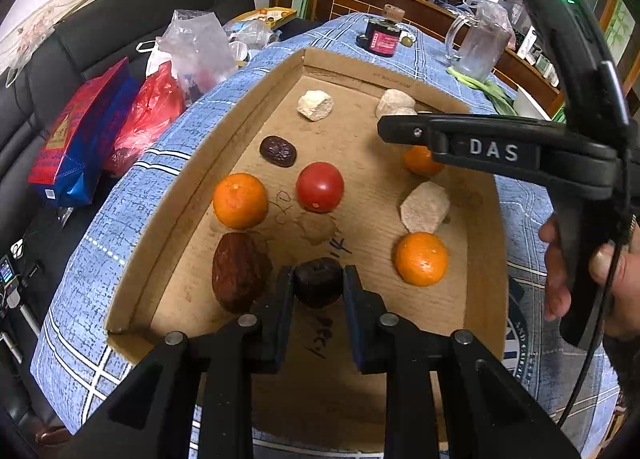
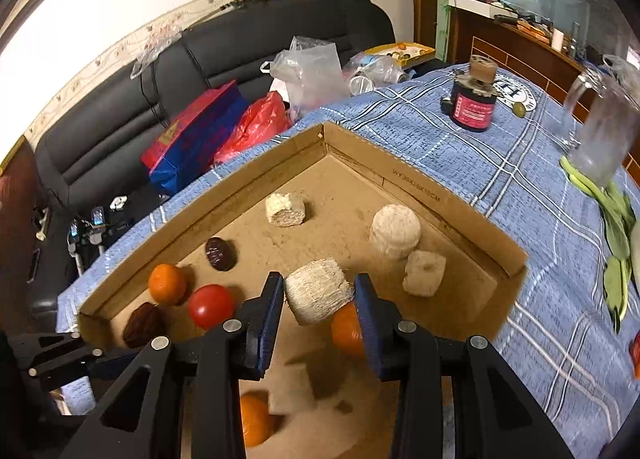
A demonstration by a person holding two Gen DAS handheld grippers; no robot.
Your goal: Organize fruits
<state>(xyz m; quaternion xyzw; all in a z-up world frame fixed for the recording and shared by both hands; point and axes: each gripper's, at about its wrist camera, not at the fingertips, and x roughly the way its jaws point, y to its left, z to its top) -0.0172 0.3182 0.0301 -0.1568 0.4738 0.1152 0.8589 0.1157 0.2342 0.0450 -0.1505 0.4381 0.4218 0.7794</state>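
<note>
Left wrist view: right gripper [image 1: 400, 127] marked "DAS"; cardboard tray [image 2: 416, 187] printed "WY".

The desk [image 2: 500, 163] is covered by a blue plaid cloth [image 1: 132, 187]. On the cloth lie a shallow cardboard tray [image 2: 256, 175] at the near end, a dark jar [image 2: 474, 107] with a pink label, a small green fruit [image 2: 520, 110], a clear glass mug [image 1: 478, 45] and some green leaves [image 2: 616, 227] toward the far side
</note>
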